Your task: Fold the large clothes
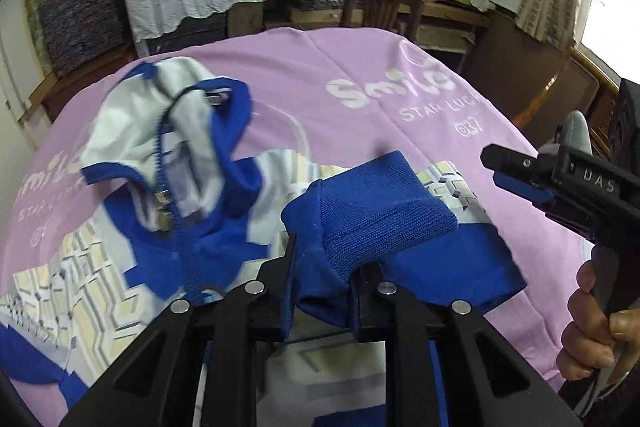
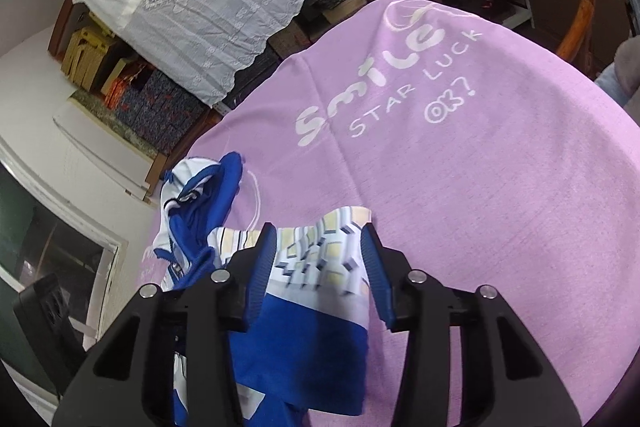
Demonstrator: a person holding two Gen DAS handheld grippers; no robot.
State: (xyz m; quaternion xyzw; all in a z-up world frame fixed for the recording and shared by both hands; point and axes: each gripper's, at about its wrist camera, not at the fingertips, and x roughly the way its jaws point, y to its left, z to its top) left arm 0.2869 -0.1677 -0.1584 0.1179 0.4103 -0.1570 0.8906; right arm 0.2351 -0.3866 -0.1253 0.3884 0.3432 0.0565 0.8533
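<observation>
The left gripper (image 1: pixel 326 267) pinched the jacket's blue cuff (image 1: pixel 372 211); the right gripper (image 2: pixel 320 267) stood half-open over the jacket (image 2: pixel 304 343), gripping nothing, on the pink cloth (image 2: pixel 480 187).

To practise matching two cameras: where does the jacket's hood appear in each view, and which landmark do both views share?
Left wrist view: the hood lies upper left of centre, beyond the left gripper.
Right wrist view: hood at left of centre, left of the right gripper.
Shared landmark: the white "Smile" print on the purple cloth.

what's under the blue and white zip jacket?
The blue and white zip jacket lies on a lilac printed cloth with white "Smile" lettering. What the cloth covers is hidden.
</observation>
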